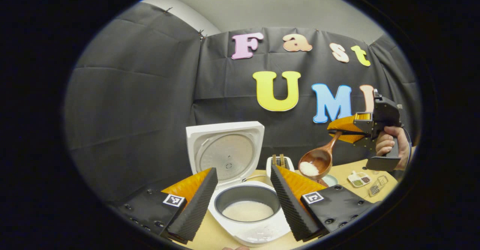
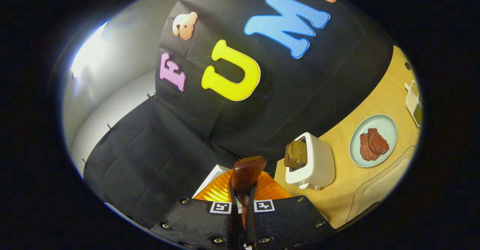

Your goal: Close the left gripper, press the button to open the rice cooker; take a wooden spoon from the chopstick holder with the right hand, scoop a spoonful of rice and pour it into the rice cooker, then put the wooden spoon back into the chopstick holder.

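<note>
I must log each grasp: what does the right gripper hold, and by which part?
The right gripper holds the brown wooden spoon by the end of its handle; white rice lies in its bowl. The left gripper holds nothing.

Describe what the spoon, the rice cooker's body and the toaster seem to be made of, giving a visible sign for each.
Spoon: wood, reddish-brown and glossy, probably varnished. Rice cooker body: smooth white shell, likely plastic; its inner pot looks like dull grey metal. Toaster: white, softly shiny casing, plastic or painted metal; I cannot tell which.

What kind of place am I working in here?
Likely a mock kitchen counter in a cloth-walled booth: an open rice cooker, a toaster holding bread, and a plate of food on a wooden table.
</note>
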`<control>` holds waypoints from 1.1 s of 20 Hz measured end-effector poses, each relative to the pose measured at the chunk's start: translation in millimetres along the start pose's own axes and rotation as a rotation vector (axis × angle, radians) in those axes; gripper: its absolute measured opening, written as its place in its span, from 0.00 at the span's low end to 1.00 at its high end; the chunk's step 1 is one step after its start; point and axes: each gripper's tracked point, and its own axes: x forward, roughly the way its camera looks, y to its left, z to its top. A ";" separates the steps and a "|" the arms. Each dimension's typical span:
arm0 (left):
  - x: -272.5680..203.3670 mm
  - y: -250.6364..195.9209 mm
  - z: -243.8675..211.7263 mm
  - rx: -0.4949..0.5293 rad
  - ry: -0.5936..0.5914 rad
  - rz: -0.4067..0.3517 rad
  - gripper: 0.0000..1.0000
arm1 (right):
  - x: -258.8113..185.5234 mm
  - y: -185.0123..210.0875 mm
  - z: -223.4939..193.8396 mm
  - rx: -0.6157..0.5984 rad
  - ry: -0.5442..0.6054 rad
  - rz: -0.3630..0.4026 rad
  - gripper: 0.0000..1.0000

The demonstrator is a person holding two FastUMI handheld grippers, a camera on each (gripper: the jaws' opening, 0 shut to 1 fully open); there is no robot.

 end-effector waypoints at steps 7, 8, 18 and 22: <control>-3.9 28.9 -12.6 -0.018 0.015 0.038 0.98 | 47.3 8.1 -37.7 -0.042 0.078 0.017 0.07; -5.9 32.2 -14.1 -0.021 0.021 0.042 0.98 | 55.6 8.4 -44.6 -0.055 0.094 0.016 0.07; -19.4 53.6 -22.7 -0.044 0.028 0.091 0.98 | 107.5 16.9 -130.5 -0.380 0.269 0.022 0.07; -18.4 54.3 -24.4 -0.056 0.028 0.109 0.98 | 116.0 23.4 -163.5 -0.620 0.356 0.048 0.07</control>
